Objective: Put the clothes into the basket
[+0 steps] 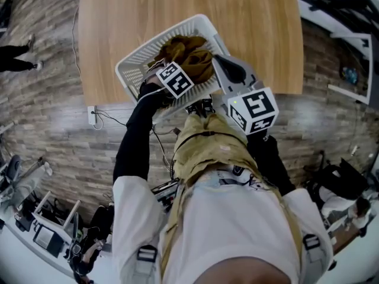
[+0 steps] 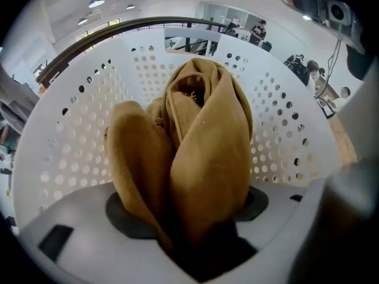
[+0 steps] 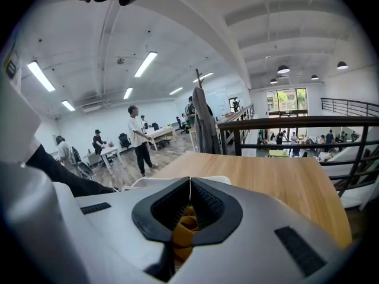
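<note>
Left tongs (image 2: pixel 189 226): gripping the mustard cloth (image 2: pixel 201 147), reaching into the white basket (image 1: pixel 135 65)
Right tongs (image 3: pixel 189 183): closing tip to tip, hovering just right of the left tongs
Cloth: bunching ahead of the left tongs, inside the basket
Basket: sitting on the worktop (image 1: pixel 254 16)

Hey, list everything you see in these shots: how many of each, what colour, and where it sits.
table: one, light wood, under the basket
basket: one, white and perforated, at the table's near edge
cloth: one bundle, mustard brown, inside the basket
floor: grey-brown, brick-patterned, around the table
coat: one, grey, hanging on a stand beyond the table
bystanders: several, far across the room
left claw: one, white with dark pads, in the basket, cloth bunched between its jaws
right claw: one, white with dark pads, tips together at the basket's right side, cloth showing between the pads
marker cubes: two, black on white, one per claw
sleeves: two, black, on the person's arms
</note>
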Motion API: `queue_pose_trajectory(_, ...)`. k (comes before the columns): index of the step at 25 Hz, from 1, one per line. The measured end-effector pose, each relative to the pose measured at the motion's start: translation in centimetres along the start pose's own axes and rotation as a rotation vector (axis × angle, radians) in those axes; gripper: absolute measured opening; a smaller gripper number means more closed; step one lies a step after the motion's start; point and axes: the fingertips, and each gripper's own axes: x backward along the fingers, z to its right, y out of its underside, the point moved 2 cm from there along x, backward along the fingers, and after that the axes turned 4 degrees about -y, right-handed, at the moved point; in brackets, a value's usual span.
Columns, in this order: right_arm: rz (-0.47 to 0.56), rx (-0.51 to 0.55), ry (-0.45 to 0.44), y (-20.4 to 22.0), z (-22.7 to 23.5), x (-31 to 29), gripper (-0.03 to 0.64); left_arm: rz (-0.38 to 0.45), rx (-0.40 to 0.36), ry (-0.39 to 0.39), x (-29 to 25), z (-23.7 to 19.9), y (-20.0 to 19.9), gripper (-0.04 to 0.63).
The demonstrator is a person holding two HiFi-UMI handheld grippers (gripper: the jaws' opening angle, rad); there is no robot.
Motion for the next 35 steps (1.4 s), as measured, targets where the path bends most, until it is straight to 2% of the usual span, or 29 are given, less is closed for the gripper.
queue_pose_trajectory(8, -0.016, 0.001, 0.0, 0.5, 0.2, 0.3, 0.021, -0.066, -0.01, 0.023, -2.7, 0.3, 0.3, 0.334)
queue_pose_trajectory(13, -0.014, 0.006, 0.004, 0.6, 0.4, 0.6, 0.021, -0.083, 0.02, 0.038, -3.5, -0.2, 0.4, 0.36)
queue_pose_trajectory(16, -0.009, 0.011, 0.0, 0.4, 0.0, 0.8, 0.021, -0.08, 0.029, 0.0, -3.0, -0.7, 0.4, 0.42)
queue_pose_trajectory(18, -0.002, 0.016, -0.002, 0.1, -0.3, 1.1, 0.021, -0.068, 0.021, -0.035, -2.3, -0.8, 0.1, 0.434)
queue_pose_trajectory(22, 0.014, 0.025, -0.01, -0.2, -0.7, 1.4, 0.021, -0.005, 0.036, -0.095, 0.0, -1.1, -0.4, 0.436)
queue_pose_trajectory(27, 0.04, 0.038, -0.028, -0.6, -1.9, 2.0, 0.021, 0.112, 0.086, -0.126, 5.0, -0.7, -1.1, 0.434)
queue_pose_trajectory(31, 0.067, 0.049, -0.039, -1.2, -2.7, 2.9, 0.021, 0.201, 0.139, -0.189, 9.3, 0.2, -1.5, 0.433)
queue_pose_trajectory(33, 0.085, 0.055, -0.046, -1.9, -3.2, 3.3, 0.021, 0.277, 0.192, -0.243, 12.1, 0.1, -2.0, 0.393)
queue_pose_trajectory(35, 0.105, 0.065, -0.055, -2.6, -3.8, 3.6, 0.021, 0.362, 0.261, -0.295, 15.2, 0.0, -2.3, 0.326)
